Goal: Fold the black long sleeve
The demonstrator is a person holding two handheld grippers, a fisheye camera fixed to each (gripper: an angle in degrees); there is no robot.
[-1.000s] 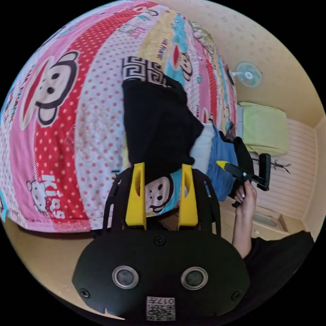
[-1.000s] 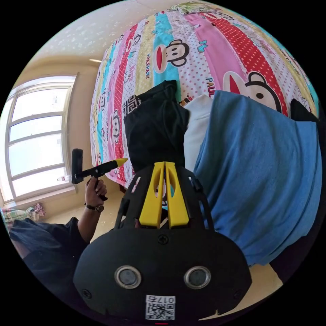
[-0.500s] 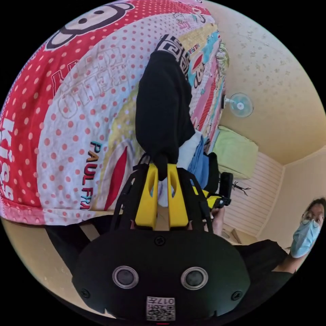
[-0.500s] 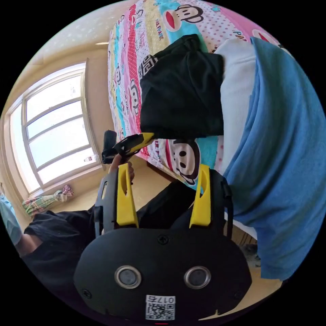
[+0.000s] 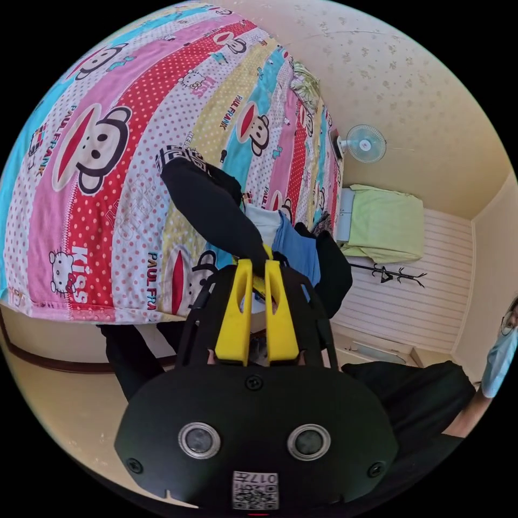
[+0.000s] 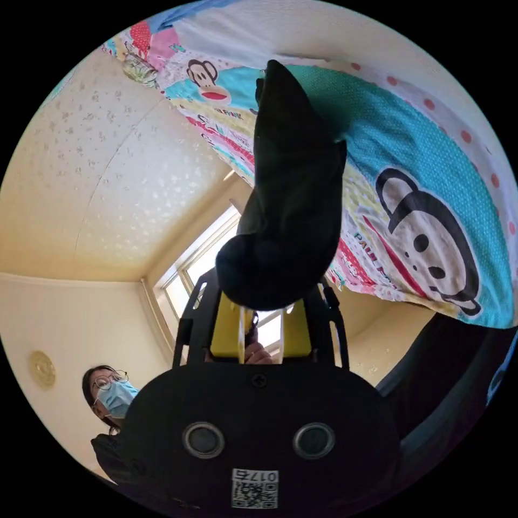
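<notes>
The black long sleeve (image 5: 210, 205) lies bunched on the cartoon-print bed sheet (image 5: 108, 178), with a patterned black-and-white band (image 5: 175, 155) at its far end. My left gripper (image 5: 258, 265) is shut on its near edge, a thin fold pinched between the yellow jaws. In the right gripper view a thick bunch of the black long sleeve (image 6: 291, 205) rises off the sheet (image 6: 431, 162) into my right gripper (image 6: 261, 294). Those jaws stand close together with their tips buried in the cloth.
White (image 5: 265, 220) and blue (image 5: 295, 249) garments and another black one (image 5: 333, 265) lie beside the sleeve. A fan (image 5: 364, 143), a green cloth (image 5: 386, 222) and a coat rack (image 5: 388, 275) stand by the wall. A window (image 6: 205, 264) and a masked person (image 6: 108, 391) are behind.
The right gripper, wide open half a second ago, has closed into the black cloth and tilted upward. The left gripper, open a second ago, stays shut on the near edge.
</notes>
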